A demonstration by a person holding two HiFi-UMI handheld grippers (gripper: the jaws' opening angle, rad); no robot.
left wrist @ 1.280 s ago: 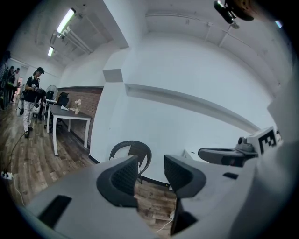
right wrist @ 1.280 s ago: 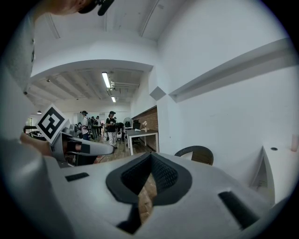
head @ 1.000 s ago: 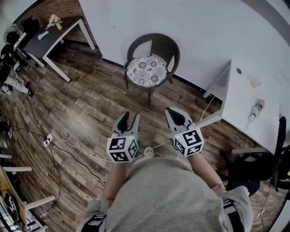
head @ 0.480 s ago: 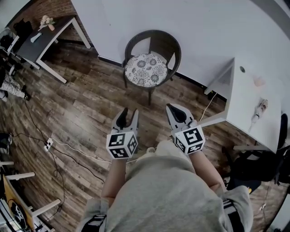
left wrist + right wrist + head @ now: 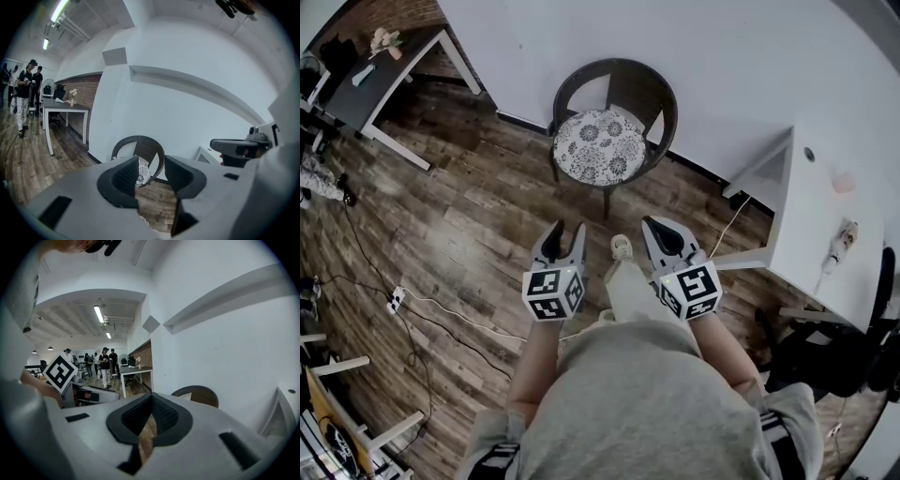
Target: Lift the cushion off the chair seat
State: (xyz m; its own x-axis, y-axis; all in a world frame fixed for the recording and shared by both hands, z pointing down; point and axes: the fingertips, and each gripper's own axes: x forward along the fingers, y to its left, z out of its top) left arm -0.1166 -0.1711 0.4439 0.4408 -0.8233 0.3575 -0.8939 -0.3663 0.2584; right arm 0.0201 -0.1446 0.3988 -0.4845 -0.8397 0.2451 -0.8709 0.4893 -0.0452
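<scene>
Woven wicker, dark and curved into a barrel back, formed the armchair [image 5: 664, 94] against the smooth white wall [image 5: 722, 56]. On its seat lay the floral cushion [image 5: 600, 145] — roundish, soft-edged, flat, patterned face up, with no long axis to tell. Grainy, streaked wood planks made the floor [image 5: 469, 216]. Both grippers were well short of the armchair: the left gripper [image 5: 565, 228] with jaws apart and nothing between them, the right gripper [image 5: 652, 225] with its jaws pressed together — empty
</scene>
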